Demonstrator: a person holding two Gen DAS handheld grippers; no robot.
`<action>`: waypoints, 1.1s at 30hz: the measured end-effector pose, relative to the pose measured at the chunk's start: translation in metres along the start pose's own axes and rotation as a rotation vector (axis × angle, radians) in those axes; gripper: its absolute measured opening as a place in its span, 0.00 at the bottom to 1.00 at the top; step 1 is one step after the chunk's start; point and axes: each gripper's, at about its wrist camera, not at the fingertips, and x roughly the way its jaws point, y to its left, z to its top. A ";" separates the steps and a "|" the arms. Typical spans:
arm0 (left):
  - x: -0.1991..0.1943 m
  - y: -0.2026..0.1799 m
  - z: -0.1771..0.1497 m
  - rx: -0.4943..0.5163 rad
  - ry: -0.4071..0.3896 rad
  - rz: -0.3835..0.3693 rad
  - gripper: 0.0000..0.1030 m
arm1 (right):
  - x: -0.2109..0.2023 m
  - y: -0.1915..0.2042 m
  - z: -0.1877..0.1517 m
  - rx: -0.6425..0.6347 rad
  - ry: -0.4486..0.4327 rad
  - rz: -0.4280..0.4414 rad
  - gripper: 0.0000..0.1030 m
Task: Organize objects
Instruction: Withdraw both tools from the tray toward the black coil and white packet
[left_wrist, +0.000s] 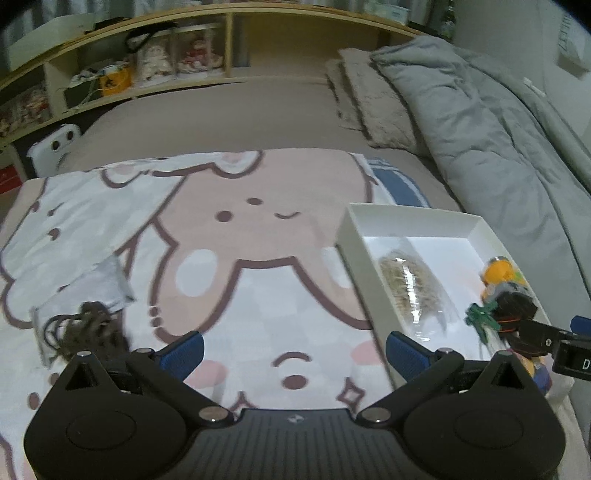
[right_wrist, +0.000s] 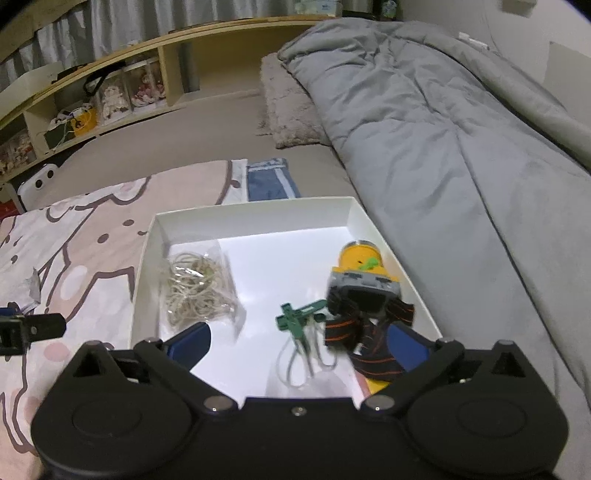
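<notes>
Both grippers are spread wide with nothing between the pads. The right gripper hovers over the near end of the white tray. The headlamp sits just ahead of its right finger, long axis running away from the gripper, yellow end pointing to the far wall and the strap bunched toward the gripper. A green clip lies dead ahead, and a bag of cord is ahead-left, lengthwise along the tray. The left gripper is over the blanket, tray off to its right, with a dark cord bundle beside its left finger.
</notes>
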 end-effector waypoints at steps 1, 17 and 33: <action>-0.003 0.005 0.000 0.002 -0.006 0.010 1.00 | 0.000 0.004 0.000 -0.002 -0.001 0.007 1.00; -0.034 0.113 -0.012 -0.104 -0.025 0.162 1.00 | 0.011 0.078 -0.003 -0.029 -0.012 0.159 1.00; -0.038 0.189 -0.035 -0.241 -0.064 0.200 1.00 | 0.007 0.149 -0.018 -0.130 -0.117 0.304 1.00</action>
